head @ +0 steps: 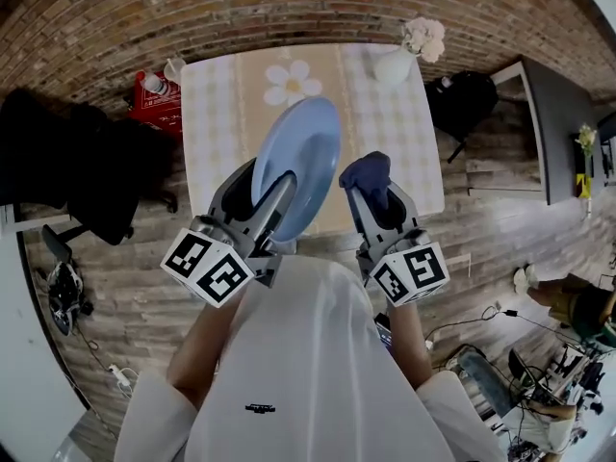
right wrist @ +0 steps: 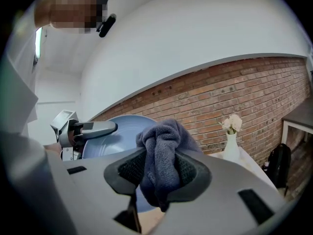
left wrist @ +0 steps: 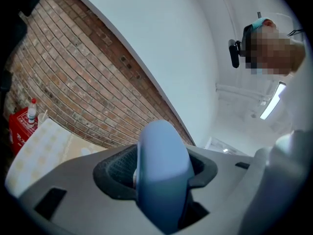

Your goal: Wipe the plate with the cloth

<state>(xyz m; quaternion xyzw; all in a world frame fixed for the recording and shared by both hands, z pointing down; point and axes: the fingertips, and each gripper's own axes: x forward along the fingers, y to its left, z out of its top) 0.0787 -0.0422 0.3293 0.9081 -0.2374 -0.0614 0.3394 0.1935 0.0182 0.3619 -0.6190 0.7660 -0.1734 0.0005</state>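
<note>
Two loaded tools right now: the left hand-held gripper (head: 277,200) is clamped on the rim of the light-blue plate (head: 306,152), holding it tilted on edge above the surface (head: 409,142). The right hand-held gripper (head: 377,198) is pinching a bunched dark-blue cloth (head: 367,173) just beside the plate's right edge, not touching as far as I can tell. My guess is the plate is stiff, smooth and a bit slippery, and breakable if it drops. With only a rim hold, hard rubbing could lever it loose, so light pressure near the clamped side seems safer. The cloth looks soft and floppy. Pinched mid-wad, it leaves a good tuft past the jaws for wiping.
</note>
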